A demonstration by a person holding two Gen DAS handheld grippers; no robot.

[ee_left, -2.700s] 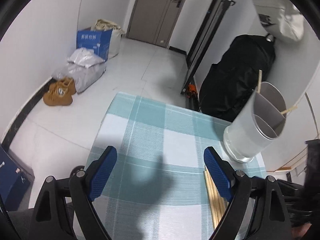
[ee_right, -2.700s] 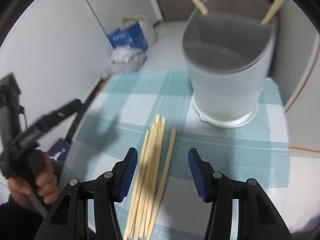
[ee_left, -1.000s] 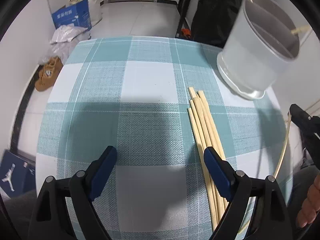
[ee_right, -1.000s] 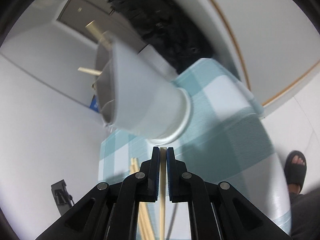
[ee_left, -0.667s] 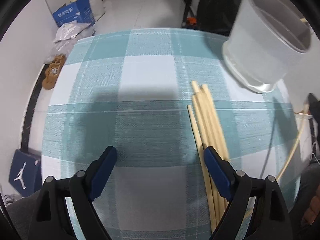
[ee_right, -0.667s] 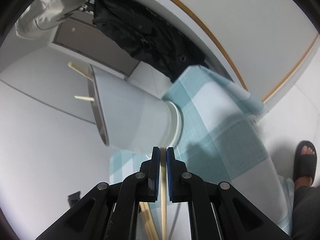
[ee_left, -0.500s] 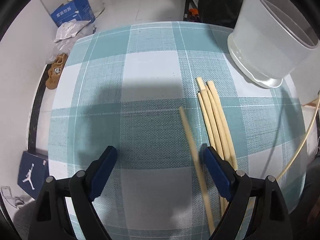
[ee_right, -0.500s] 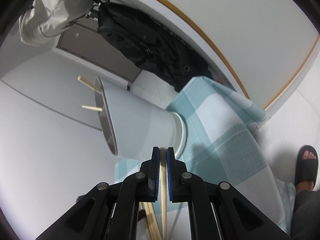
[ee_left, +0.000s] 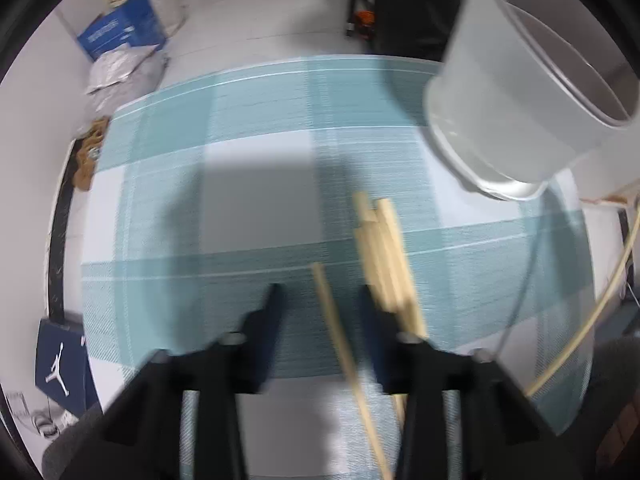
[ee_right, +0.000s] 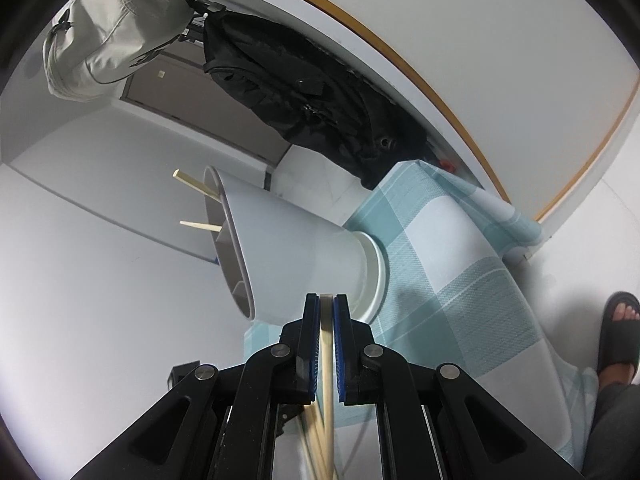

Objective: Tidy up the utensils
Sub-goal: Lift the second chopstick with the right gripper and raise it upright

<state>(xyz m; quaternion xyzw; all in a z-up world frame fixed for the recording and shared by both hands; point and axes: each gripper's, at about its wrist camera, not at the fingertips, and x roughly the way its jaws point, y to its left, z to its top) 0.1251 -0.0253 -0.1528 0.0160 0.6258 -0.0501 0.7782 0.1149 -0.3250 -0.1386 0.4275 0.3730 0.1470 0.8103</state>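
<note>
On the teal checked tablecloth (ee_left: pixel 240 120) lies a bundle of wooden chopsticks (ee_left: pixel 390 264). A single chopstick (ee_left: pixel 332 320) lies apart to its left, between the fingers of my left gripper (ee_left: pixel 322 300). Those jaws are closing, blurred, and gaps still show on both sides of the stick. A white-grey utensil holder (ee_left: pixel 520 92) stands at the table's far right, with two chopsticks in it. My right gripper (ee_right: pixel 327 308) is shut on one chopstick (ee_right: pixel 326 344) and is off the table's edge, low beside the holder (ee_right: pixel 304 256). That stick (ee_left: pixel 592 320) shows at the right in the left wrist view.
A black bag (ee_right: pixel 304 92) and a grey bag (ee_right: pixel 112 40) hang on the wall behind the table. A blue box (ee_left: pixel 120 36), plastic bags and shoes lie on the floor beyond the table. A person's sandalled foot (ee_right: pixel 618 328) is by the table.
The left jaws have narrowed from wide open around one chopstick that has slid left out of the bundle. The right gripper still clamps its chopstick; its view has rolled a little.
</note>
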